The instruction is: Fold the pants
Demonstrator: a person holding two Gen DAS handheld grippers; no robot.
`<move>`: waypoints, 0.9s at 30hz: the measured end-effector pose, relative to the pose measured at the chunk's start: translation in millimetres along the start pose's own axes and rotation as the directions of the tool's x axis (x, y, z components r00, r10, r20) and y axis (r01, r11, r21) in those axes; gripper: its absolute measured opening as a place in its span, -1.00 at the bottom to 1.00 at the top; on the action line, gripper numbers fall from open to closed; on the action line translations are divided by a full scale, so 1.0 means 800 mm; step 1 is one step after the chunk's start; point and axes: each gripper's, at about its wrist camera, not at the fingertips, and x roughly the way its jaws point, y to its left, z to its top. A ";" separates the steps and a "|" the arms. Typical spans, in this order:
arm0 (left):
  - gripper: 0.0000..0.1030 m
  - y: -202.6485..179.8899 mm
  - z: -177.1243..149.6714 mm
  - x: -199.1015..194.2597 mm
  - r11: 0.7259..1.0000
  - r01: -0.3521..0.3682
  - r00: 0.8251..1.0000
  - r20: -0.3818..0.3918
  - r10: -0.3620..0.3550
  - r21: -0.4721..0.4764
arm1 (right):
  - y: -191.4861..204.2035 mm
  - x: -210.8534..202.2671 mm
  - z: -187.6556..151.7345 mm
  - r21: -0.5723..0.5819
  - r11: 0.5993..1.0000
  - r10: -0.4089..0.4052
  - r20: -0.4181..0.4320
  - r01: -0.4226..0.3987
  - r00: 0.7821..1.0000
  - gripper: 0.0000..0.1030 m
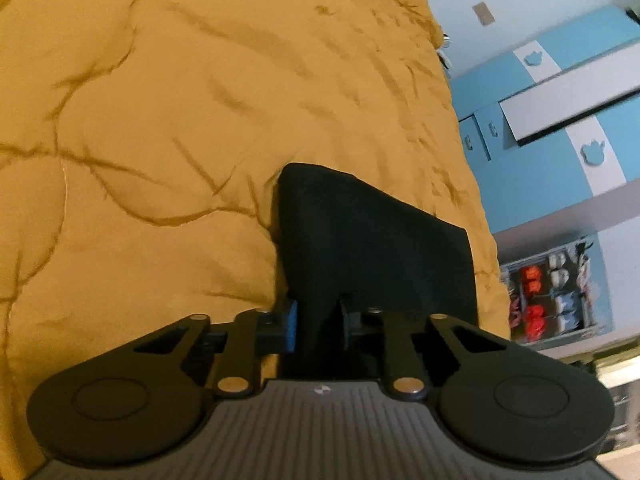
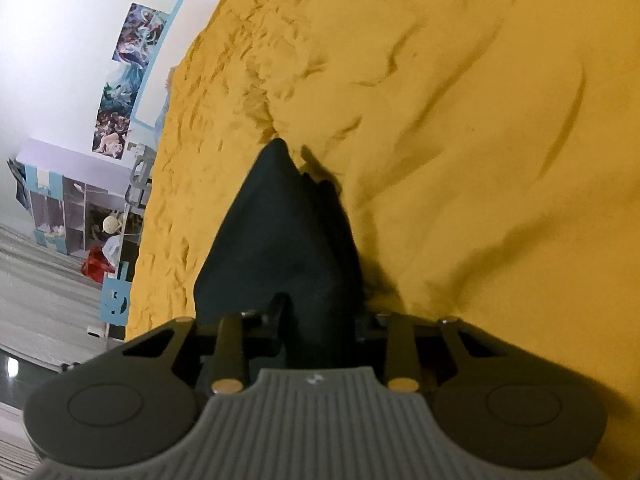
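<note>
The black pants (image 1: 360, 240) hang from both grippers above a mustard yellow bedspread (image 1: 160, 120). My left gripper (image 1: 318, 328) is shut on an edge of the pants, and the cloth drapes forward and to the right of it. In the right wrist view my right gripper (image 2: 320, 328) is shut on another part of the pants (image 2: 280, 232), which rise to a narrow point ahead of the fingers. The fingertips of both grippers are mostly hidden by the cloth.
The wrinkled bedspread (image 2: 480, 160) fills most of both views. A blue and white wardrobe (image 1: 560, 100) and a shelf with red items (image 1: 552, 300) stand beyond the bed edge. A cubby shelf (image 2: 72, 208) and wall posters (image 2: 124, 80) lie past the other edge.
</note>
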 end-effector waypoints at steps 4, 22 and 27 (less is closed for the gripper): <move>-0.65 -0.025 -0.006 -0.013 0.996 -0.039 0.999 0.037 0.036 0.084 | 0.021 -0.019 0.004 -0.042 0.999 0.008 0.014 -0.008 1.000 -0.63; -0.66 -0.076 -0.038 -0.158 0.969 -0.075 0.987 0.154 0.038 0.236 | 0.143 -0.115 -0.074 -0.190 0.979 0.080 0.018 -0.075 0.997 -0.65; -0.66 -0.072 -0.055 -0.225 0.961 -0.084 0.981 0.192 0.033 0.263 | 0.182 -0.141 -0.123 -0.226 0.967 0.126 0.013 -0.119 0.992 -0.65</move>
